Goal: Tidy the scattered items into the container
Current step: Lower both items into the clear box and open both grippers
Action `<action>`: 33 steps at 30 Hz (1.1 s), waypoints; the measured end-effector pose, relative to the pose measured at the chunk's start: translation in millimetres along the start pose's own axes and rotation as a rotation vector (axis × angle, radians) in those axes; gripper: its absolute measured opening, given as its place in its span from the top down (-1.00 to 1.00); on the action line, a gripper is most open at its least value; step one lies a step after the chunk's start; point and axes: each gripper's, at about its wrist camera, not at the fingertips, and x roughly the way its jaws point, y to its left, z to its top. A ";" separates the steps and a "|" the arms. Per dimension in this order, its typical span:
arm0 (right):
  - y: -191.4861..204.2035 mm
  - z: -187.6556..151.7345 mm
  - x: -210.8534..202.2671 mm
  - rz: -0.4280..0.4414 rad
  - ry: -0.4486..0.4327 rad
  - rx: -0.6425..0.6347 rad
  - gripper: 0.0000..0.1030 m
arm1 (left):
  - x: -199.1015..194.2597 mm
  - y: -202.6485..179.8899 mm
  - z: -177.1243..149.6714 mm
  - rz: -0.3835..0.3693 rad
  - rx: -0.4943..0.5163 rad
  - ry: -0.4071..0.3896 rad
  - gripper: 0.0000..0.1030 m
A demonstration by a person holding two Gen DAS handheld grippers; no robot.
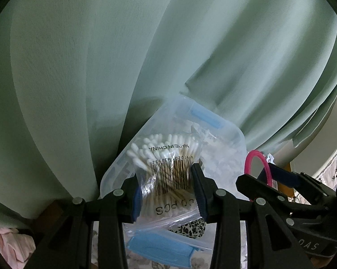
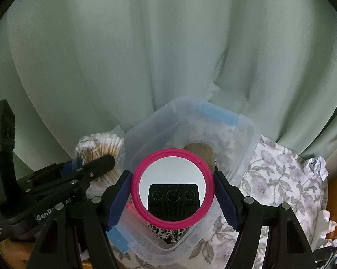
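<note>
- Left wrist view: my left gripper (image 1: 168, 190) is clamped on a bag of cotton swabs (image 1: 168, 168), held over the clear container (image 1: 224, 154).
- Right wrist view: my right gripper (image 2: 172, 192) pinches a pink-rimmed round mirror (image 2: 172, 188) above the container's near edge.
- Inside the container lie a leopard-print item (image 2: 166, 233) and a tan object (image 2: 199, 151).
- A floral cloth (image 2: 280, 179) lies beneath.

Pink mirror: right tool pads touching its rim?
Touching. In the right wrist view both blue pads of the right tool press against opposite sides of the pink mirror, held above the clear container.
</note>
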 end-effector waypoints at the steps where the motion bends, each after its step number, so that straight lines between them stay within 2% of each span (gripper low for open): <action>1: 1.1 -0.5 -1.3 0.000 0.002 0.000 -0.47 | -2.6 0.5 -1.3 0.000 0.000 0.003 0.19; 27: -7.5 -0.7 12.2 -0.024 0.054 0.018 -0.47 | -5.3 2.8 -6.7 0.004 -0.017 0.035 0.18; 33: -10.3 -0.3 13.0 -0.026 0.052 0.024 -0.47 | -4.9 6.2 -4.0 0.023 -0.037 0.037 -0.18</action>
